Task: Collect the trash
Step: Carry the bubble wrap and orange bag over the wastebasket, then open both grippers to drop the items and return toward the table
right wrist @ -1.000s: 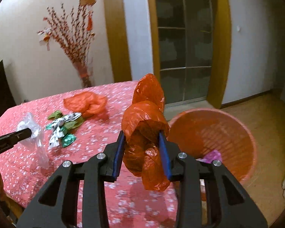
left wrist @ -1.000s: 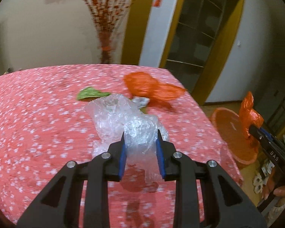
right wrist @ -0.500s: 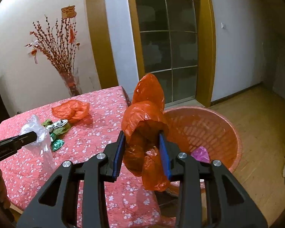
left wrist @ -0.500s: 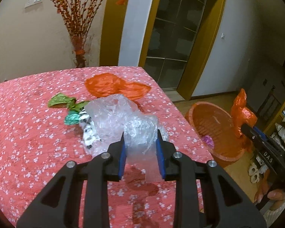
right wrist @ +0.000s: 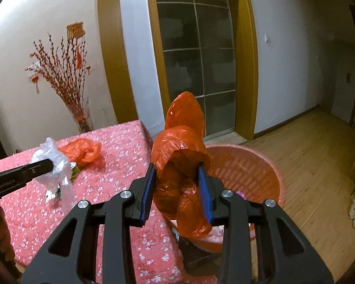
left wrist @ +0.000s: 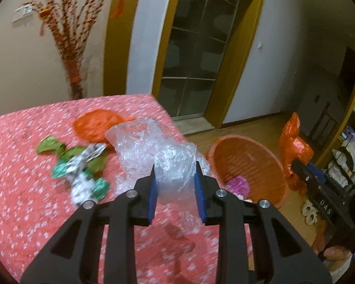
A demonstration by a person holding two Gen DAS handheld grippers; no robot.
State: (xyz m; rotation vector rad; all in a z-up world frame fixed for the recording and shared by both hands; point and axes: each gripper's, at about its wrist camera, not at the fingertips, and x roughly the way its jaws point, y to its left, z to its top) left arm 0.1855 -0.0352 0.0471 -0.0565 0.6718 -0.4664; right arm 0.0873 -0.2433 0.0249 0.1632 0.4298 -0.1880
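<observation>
Dim room: pale walls, wood floor [right wrist: 319, 156], glazed door [right wrist: 196, 54] in a yellow-brown frame. Red twigs [right wrist: 64, 75] in a vase against the wall behind the table. Shelving at the far right edge of the left view, blurred.

Table [left wrist: 19, 146] under a red cloth with small white flowers, its corner toward the door. Just beside that corner, on the floor, an orange basket [right wrist: 267, 165], round, slatted, mouth up; something pink [left wrist: 239, 184] at its bottom.

Left gripper [left wrist: 177, 189] above the table's near part, angled down toward the basket side, blue pads partly closed and pressing on a clear bag [left wrist: 153, 151]. Crumpled, bulging out ahead of the pads; long axis roughly along the fingers, a thin tail hanging below them. Clear of the cloth.

Right gripper [right wrist: 177, 193] off the table's edge, over the basket's near rim, pads likewise partly closed and clamped on an orange bag [right wrist: 182, 156]. Long axis near upright: a puffed lobe standing above the pads, a twisted end drooping below them.

Loose on the cloth, beyond the left gripper: a second orange bag [left wrist: 94, 125], flattened, toward the far edge; nearer, a heap of wrappers [left wrist: 80, 172], green, teal and black-and-white, strung out roughly from far left to near right. Heap smeared by blur, so pieces not told apart.
</observation>
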